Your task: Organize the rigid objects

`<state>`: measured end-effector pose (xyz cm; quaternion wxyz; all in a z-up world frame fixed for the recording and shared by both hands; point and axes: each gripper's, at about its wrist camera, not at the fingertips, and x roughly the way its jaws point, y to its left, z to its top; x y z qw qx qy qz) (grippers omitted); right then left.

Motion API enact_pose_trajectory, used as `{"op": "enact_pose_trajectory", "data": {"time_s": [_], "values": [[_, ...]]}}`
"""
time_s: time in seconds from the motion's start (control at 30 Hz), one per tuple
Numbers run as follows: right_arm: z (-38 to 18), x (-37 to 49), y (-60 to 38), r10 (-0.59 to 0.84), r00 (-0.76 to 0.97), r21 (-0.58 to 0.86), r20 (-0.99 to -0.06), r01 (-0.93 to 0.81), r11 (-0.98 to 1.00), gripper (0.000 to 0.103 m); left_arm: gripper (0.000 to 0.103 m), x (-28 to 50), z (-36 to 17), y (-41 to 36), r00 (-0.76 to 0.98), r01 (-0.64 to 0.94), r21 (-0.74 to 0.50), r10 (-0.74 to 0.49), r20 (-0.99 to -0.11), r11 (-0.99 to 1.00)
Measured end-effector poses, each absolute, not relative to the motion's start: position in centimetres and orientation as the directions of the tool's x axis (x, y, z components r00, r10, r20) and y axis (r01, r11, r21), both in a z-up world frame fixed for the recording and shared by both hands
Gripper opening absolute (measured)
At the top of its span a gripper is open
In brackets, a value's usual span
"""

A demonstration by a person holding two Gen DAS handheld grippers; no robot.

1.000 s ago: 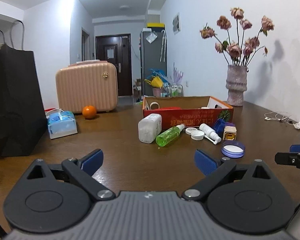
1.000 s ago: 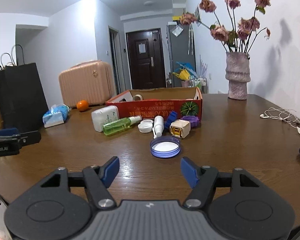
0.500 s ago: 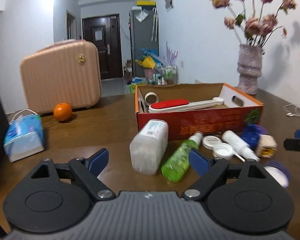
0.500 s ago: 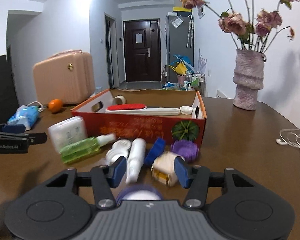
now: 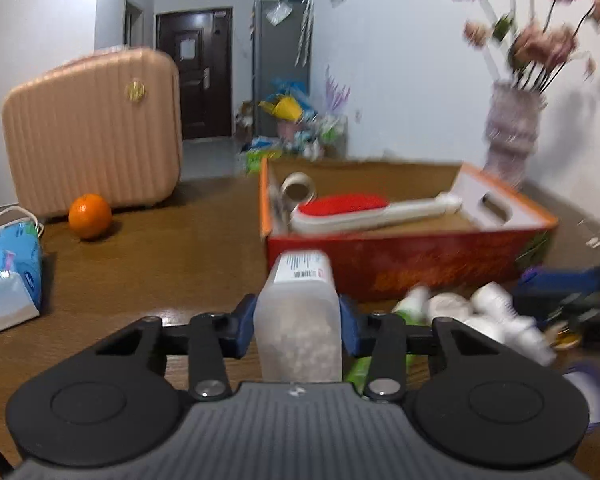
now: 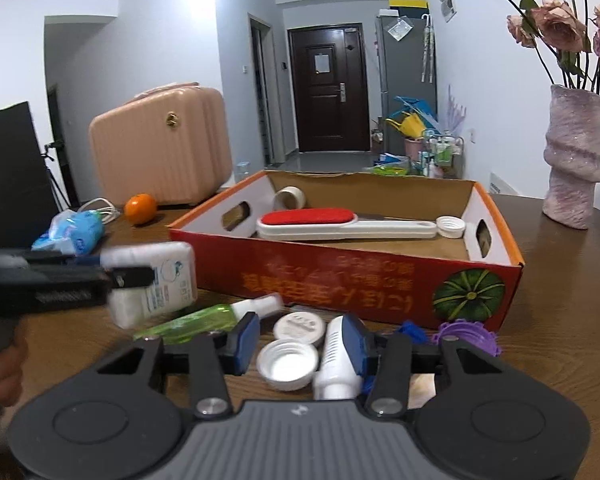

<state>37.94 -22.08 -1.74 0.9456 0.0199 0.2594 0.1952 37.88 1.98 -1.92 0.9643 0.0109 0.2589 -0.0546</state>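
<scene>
My left gripper (image 5: 298,320) is closing, its blue pads against both sides of a white translucent plastic container (image 5: 300,312) standing on the table; in the right wrist view that container (image 6: 160,280) sits in front of the red cardboard box (image 6: 340,280). My right gripper (image 6: 300,340) is closing low over the table. A white cap (image 6: 288,364) and a white spray bottle (image 6: 336,364) lie between its jaws. The bottle rests by the right pad, with a gap at the left pad. A green bottle (image 6: 196,320) lies just left of it.
The box holds a red and white lint brush (image 6: 332,222), a tape roll (image 6: 288,198) and a cap. A purple gear piece (image 6: 466,332), a pink suitcase (image 5: 92,132), an orange (image 5: 90,216), a tissue pack (image 5: 8,264) and a flower vase (image 6: 576,164) stand around it.
Both grippers have moved forward to the items in front of the box. The left jaws narrowed from wide onto the white container. The right jaws narrowed around the cap and white bottle.
</scene>
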Motion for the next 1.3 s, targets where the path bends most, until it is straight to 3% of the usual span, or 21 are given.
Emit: {"op": "enact_pose_trajectory", "data": {"time_s": [0.07, 0.17, 0.27, 0.37, 0.47, 0.57, 0.67, 0.73, 0.83, 0.9, 0.97, 1.3], "values": [[-1.1, 36.6, -22.3, 0.408, 0.788, 0.155, -0.461, -0.381, 0.911, 0.044, 0.043, 35.5, 0.1, 1.9, 0.872, 0.171, -0.048, -0.174, -0.458, 0.984], [-0.2, 33.8, -23.0, 0.431, 0.787, 0.175, -0.441, -0.396, 0.901, 0.044, 0.043, 31.6, 2.0, 2.1, 0.824, 0.278, -0.234, -0.357, -0.441, 0.932], [0.0, 30.5, -23.6, 0.420, 0.791, 0.156, -0.444, -0.394, 0.906, 0.040, 0.043, 28.4, 0.6, 1.9, 0.701, 0.346, -0.443, -0.542, -0.463, 0.827], [-0.5, 28.0, -24.4, 0.438, 0.769, 0.187, -0.466, -0.398, 0.898, 0.041, 0.045, 26.8, -2.2, 1.5, 0.608, 0.319, -0.557, -0.617, -0.500, 0.767], [-1.7, 26.9, -24.5, 0.436, 0.748, 0.212, -0.501, -0.382, 0.899, 0.041, 0.050, 26.6, -4.5, 2.3, 0.576, 0.293, -0.610, -0.645, -0.502, 0.736], [-2.7, 27.0, -24.2, 0.452, 0.727, 0.251, -0.517, -0.376, 0.892, 0.041, 0.061, 26.5, -4.9, 3.1, 0.645, 0.209, -0.545, -0.533, -0.548, 0.812], [-3.1, 28.0, -23.6, 0.481, 0.712, 0.276, -0.512, -0.394, 0.877, 0.041, 0.061, 25.7, -4.9, 4.3, 0.696, 0.118, -0.493, -0.426, -0.578, 0.862], [-3.0, 29.1, -22.9, 0.503, 0.695, 0.295, -0.515, -0.407, 0.865, 0.041, 0.059, 24.6, -4.6, 4.9, 0.707, 0.097, -0.505, -0.417, -0.572, 0.858], [-3.2, 30.9, -21.9, 0.555, 0.648, 0.338, -0.522, -0.440, 0.832, 0.039, 0.045, 22.7, -4.1, 5.0, 0.713, 0.099, -0.515, -0.421, -0.560, 0.852], [-3.5, 31.3, -21.7, 0.578, 0.628, 0.384, -0.521, -0.433, 0.816, 0.029, 0.028, 22.1, -3.9, 4.7, 0.691, 0.127, -0.553, -0.473, -0.546, 0.824], [-3.3, 30.7, -22.1, 0.592, 0.617, 0.418, -0.519, -0.421, 0.805, 0.016, 0.025, 22.1, -4.0, 3.9, 0.682, 0.146, -0.575, -0.503, -0.531, 0.805], [-3.6, 21.9, -27.0, 0.545, 0.651, 0.519, -0.528, -0.260, 0.814, 0.016, 0.026, 23.0, -4.8, 1.9, 0.654, 0.170, -0.644, -0.574, -0.493, 0.746]]}}
